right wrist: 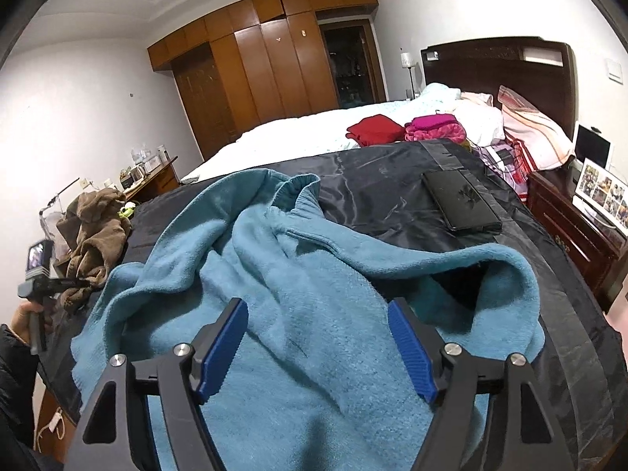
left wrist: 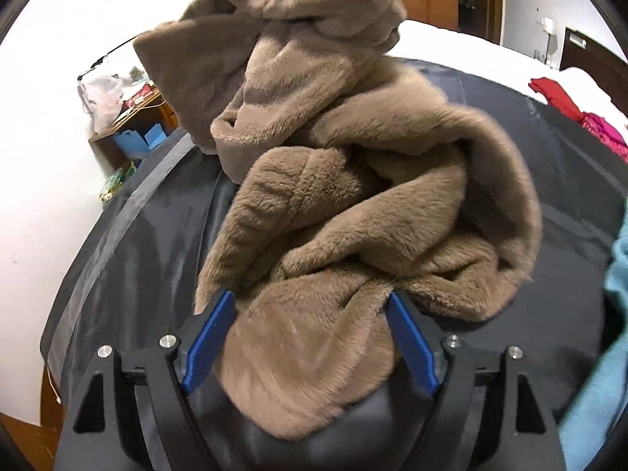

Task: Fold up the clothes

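Left gripper [left wrist: 310,306] stood wide open, a fold of the crumpled brown fleece garment [left wrist: 345,180] lying between its blue pads, unpinched, on the dark sheet [left wrist: 569,180]. Right gripper [right wrist: 318,314] hung wide open over the spread blue sweater [right wrist: 298,294], gripping nothing.

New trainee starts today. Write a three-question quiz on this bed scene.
1. True or false: the left tongs are shut on the brown fleece.
2. Which garment lies under the right tongs? A) red top B) blue sweater C) pink bundle
3. Fill in: the flat dark case lies on the ____ sheet.

Key: 1. False; they are open, with fleece between them. 2. B, the blue sweater. 3. Black sheet.
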